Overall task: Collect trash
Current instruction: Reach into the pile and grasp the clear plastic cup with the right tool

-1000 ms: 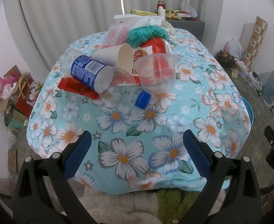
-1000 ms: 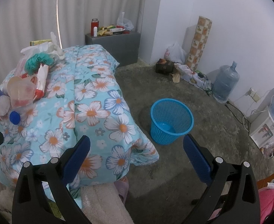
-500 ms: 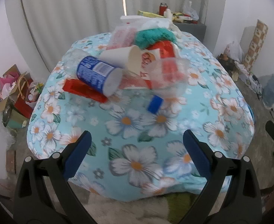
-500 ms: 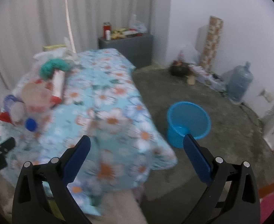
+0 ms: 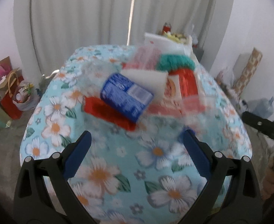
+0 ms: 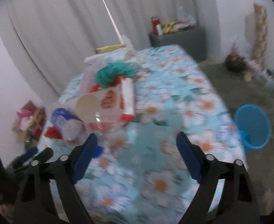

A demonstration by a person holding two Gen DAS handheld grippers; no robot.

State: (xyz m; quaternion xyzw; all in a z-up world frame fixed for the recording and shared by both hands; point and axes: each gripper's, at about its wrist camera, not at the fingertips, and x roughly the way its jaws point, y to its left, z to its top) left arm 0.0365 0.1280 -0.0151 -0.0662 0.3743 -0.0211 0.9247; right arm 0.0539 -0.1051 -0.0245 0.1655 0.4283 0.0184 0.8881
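Blue pads of the left gripper (image 5: 135, 143) stood wide apart with nothing between them, and the right gripper (image 6: 135, 145) was also open but its jaws were closing, with only the flowered cloth (image 5: 155, 153) under them. The step, as I judge it, was the approach: no piece of trash was taken yet. The trash lay in one heap on the cloth, beyond both grippers. Nearest in the heap was the blue bottle (image 5: 125, 97), on its side over a red wrapper (image 5: 109, 113); behind it lay a white paper cup (image 5: 146, 78), a clear plastic cup (image 6: 101, 115) and a green net bundle (image 5: 176, 63). The blue basket (image 6: 252, 127) stood on the floor to the right of the heap, well apart from it. The next move probably called for choosing one top piece, because the pieces leaned on each other and could roll. A small blue cap (image 6: 97, 151) lay just before the heap, beside the right gripper's left pad. Both pictures were blurred, so small details were not sure.
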